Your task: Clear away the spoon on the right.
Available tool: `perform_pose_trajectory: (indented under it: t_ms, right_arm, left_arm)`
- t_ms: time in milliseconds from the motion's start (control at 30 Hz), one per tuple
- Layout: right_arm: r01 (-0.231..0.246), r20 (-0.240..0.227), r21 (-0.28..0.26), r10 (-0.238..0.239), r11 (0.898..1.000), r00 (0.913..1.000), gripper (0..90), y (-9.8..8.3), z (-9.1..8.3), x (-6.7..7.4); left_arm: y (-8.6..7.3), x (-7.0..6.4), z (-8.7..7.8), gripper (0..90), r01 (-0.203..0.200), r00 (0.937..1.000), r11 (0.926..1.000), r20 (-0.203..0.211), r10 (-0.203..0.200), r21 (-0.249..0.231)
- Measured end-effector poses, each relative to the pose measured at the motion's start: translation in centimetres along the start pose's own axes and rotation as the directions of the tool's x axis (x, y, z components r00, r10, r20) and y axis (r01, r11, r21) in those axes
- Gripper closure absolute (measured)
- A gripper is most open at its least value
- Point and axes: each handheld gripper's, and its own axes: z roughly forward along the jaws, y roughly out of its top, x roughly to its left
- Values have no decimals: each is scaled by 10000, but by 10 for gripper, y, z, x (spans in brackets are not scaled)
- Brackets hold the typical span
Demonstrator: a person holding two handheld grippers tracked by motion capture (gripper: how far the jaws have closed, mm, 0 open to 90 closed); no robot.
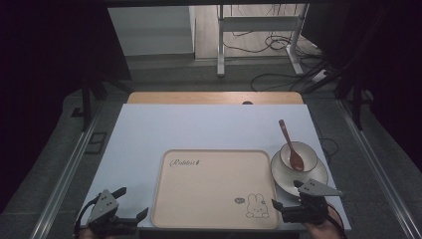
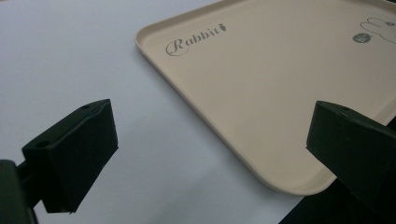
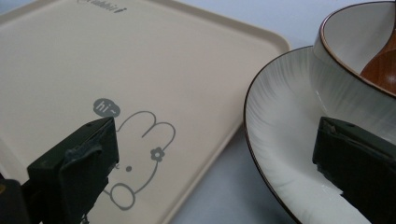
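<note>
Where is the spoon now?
In the high view, the spoon rests in the bowl on the plate, right of the tray, just beyond the right gripper.

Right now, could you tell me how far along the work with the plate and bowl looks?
Nothing looks done: the tray is bare. The bowl with its spoon sits on the plate beside it. The right gripper hovers open near the plate; the left gripper waits open.

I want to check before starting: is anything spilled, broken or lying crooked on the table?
Nothing stands out. The beige tray lies flat and bare; the bowl sits upright on its plate, the spoon resting inside it. No spill or crack shows.
</note>
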Motion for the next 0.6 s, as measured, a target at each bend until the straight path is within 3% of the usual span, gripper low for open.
perform_pose_trajectory:
  t_ms: [233, 600]
  right_arm:
    - [267, -199, -131, -270, 9996, 9994, 7, 6, 3, -1]
    - [19, -274, -240, -26, 9997, 9996, 7, 17, 9, -4]
  left_arm:
    - [0, 0, 0, 15, 28, 10000, 10000, 10, -28, 20]
    - [0, 1, 0, 15, 58, 10000, 10000, 2, -58, -17]
